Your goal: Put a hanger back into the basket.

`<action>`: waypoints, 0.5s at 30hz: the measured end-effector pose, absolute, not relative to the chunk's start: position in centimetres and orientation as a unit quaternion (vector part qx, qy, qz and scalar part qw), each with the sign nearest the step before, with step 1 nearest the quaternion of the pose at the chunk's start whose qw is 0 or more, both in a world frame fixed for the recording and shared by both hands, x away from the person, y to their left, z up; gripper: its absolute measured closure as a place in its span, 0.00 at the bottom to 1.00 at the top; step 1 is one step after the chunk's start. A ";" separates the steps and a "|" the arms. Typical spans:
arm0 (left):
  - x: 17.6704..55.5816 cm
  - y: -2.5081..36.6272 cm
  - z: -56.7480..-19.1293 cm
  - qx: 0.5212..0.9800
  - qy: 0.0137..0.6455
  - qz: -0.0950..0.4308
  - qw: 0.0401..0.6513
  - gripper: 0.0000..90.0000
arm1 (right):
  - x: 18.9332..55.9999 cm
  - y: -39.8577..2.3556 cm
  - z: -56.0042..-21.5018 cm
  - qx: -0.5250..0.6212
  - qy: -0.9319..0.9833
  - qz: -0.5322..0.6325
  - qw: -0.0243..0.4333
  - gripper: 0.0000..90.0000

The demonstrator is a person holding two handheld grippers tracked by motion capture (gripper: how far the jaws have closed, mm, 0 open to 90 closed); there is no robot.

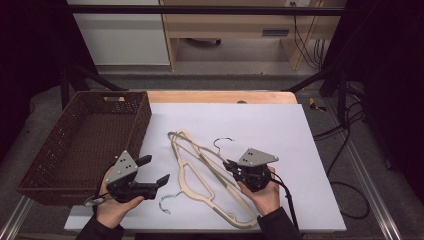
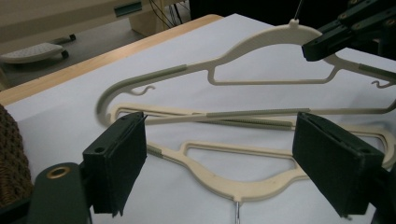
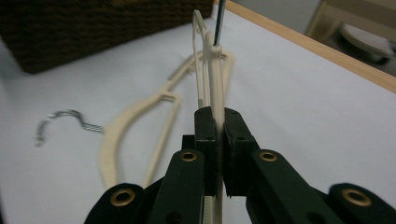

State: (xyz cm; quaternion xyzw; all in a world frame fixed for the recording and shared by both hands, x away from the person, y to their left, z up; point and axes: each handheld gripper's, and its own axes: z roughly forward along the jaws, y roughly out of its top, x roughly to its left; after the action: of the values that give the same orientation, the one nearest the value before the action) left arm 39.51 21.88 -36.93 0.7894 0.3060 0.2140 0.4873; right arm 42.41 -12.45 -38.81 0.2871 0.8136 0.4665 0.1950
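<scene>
With the right claw (image 1: 231, 166) pinching the upper hanger (image 1: 197, 152) mid-frame over the tabletop (image 1: 280, 125), lift slowly to free it from the lower hanger (image 1: 200, 192) before moving toward the basket (image 1: 35, 165) at left, left claw (image 1: 155, 170) spread nearby.

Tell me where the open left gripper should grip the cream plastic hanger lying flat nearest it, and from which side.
Probably the neck of the flat cream plastic hanger, just above its metal hook. Come from above, jaws straddling the thin bar: it lies flat on the white sheet, clear of the hanger clamped in the right gripper. The left gripper stands open.
</scene>
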 end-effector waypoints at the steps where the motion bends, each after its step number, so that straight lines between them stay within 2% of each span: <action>1: 39.3 21.5 -36.9 0.796 0.298 0.210 0.483 0.20 | 42.2 -12.3 -38.5 0.274 0.816 0.474 0.185 0.96; 4: 39.0 21.1 -36.8 0.802 0.289 0.207 0.480 0.21 | 41.7 -11.8 -38.0 0.253 0.821 0.485 0.163 0.96; 6: 38.8 20.7 -36.6 0.809 0.276 0.204 0.477 0.23 | 41.2 -10.9 -37.8 0.220 0.829 0.500 0.116 0.96; 10: 38.3 19.9 -36.5 0.830 0.241 0.187 0.467 0.29 | 40.9 -9.8 -37.9 0.188 0.839 0.506 0.065 0.96; 12: 38.3 19.6 -36.6 0.838 0.230 0.185 0.459 0.34 | 40.8 -9.3 -38.1 0.174 0.845 0.504 0.050 0.96; 15: 38.3 19.2 -36.9 0.846 0.220 0.179 0.451 0.41 | 40.6 -9.0 -38.2 0.168 0.850 0.497 0.052 0.96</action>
State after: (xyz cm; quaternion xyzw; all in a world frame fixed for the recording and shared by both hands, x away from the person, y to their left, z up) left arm 38.32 19.21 -36.88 0.8460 0.2201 0.1788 0.4515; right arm 40.62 -9.01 -38.21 0.1677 0.8496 0.4973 0.0517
